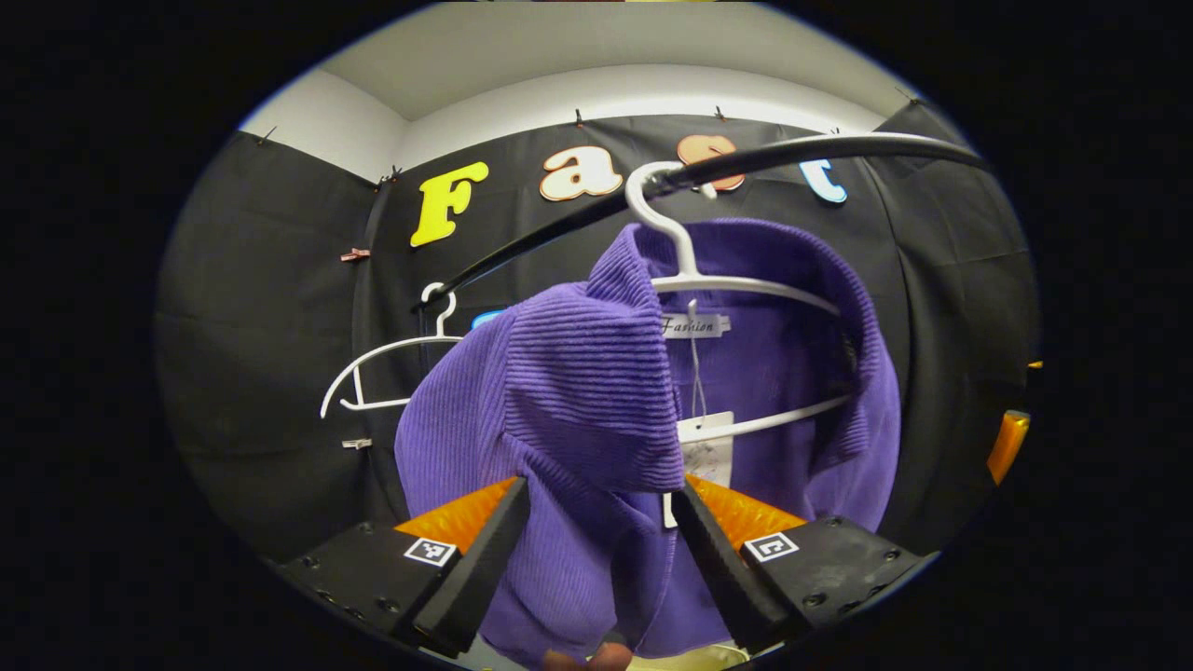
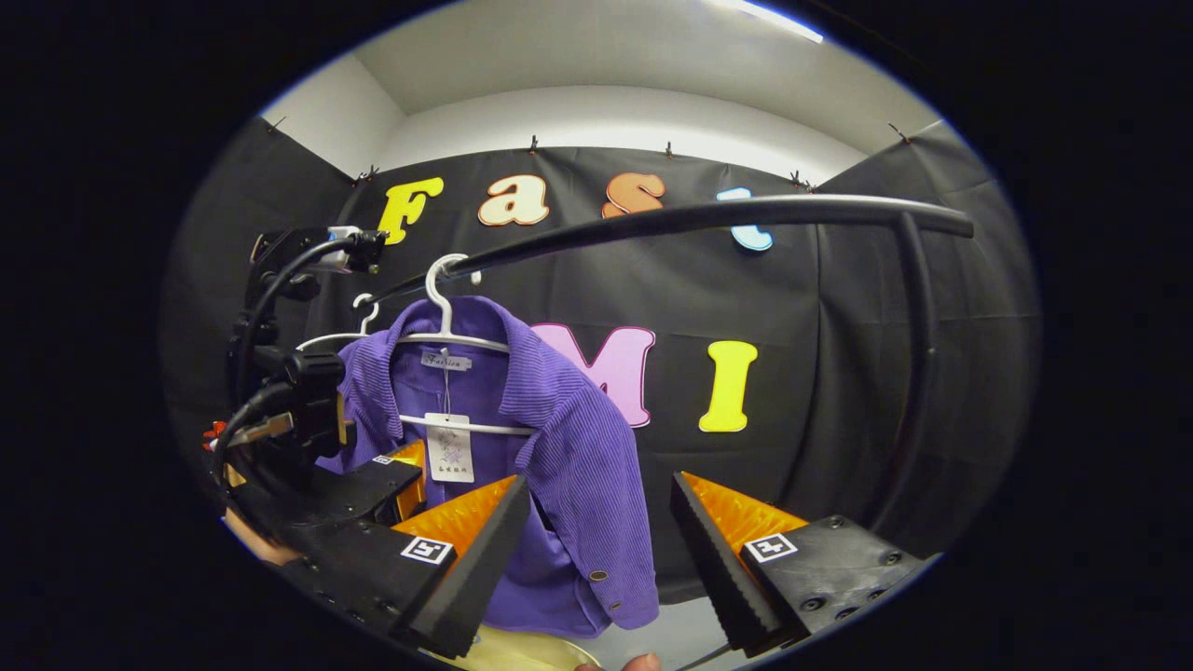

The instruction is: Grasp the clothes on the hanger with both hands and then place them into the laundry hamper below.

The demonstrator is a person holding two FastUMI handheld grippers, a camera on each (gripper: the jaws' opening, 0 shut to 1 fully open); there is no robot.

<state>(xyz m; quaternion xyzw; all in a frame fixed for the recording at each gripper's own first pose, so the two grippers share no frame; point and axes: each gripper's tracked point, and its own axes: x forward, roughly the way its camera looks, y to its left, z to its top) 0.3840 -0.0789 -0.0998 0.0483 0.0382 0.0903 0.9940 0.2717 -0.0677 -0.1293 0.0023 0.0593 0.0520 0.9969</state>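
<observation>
A purple ribbed shirt (image 1: pixel 596 401) with a paper tag hangs on a white hanger (image 1: pixel 690 270) from a black rail (image 1: pixel 792 154). My left gripper (image 1: pixel 596 559) is open, and the shirt's left front panel and folded collar hang down between its spread fingers. In the right gripper view the same shirt (image 2: pixel 569 438) hangs left of centre. My right gripper (image 2: pixel 596 568) is open a little in front of the shirt's right front edge, with the hem low between its fingers. The left gripper (image 2: pixel 391 480) shows against the shirt's other side. A pale yellow hamper rim (image 2: pixel 522 652) lies below.
An empty white hanger (image 1: pixel 382 373) hangs farther along the rail, behind the shirt. The rail (image 2: pixel 699 219) bends down into an upright post (image 2: pixel 918 373) on the right. A cable (image 2: pixel 270 280) loops above the left gripper. Black cloth walls close in the booth.
</observation>
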